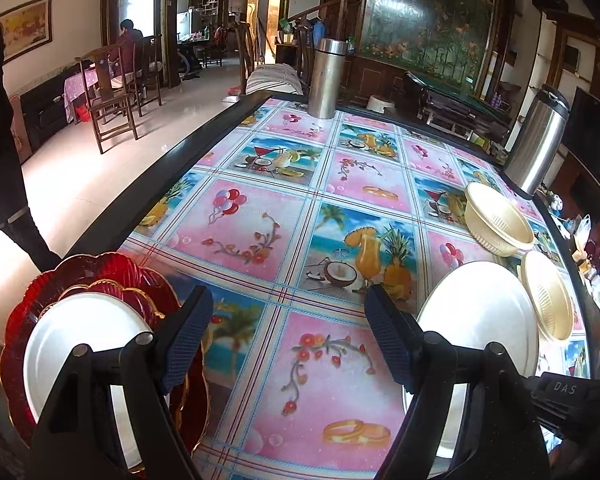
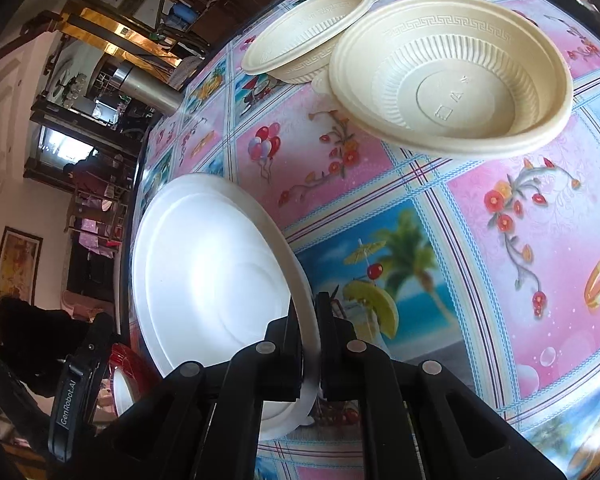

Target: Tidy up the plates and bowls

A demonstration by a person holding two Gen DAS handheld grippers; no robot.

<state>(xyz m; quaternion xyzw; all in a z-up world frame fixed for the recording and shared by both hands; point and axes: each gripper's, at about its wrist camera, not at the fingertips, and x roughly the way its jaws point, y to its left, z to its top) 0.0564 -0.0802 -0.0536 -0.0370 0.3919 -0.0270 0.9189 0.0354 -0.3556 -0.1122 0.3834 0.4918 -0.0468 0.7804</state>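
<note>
My right gripper is shut on the rim of a white plate, held tilted above the table; the same white plate shows at the right of the left wrist view. My left gripper stands open over the tablecloth with nothing between its fingers. To its left lies a stack: a white plate on red scalloped plates. Two beige ribbed bowls rest on the table beyond the held plate, also seen as beige bowls at the right.
The table has a dark rim and a colourful patterned cloth. A steel flask stands at the far end, a steel jug at the right edge. Chairs and a seated person are across the room.
</note>
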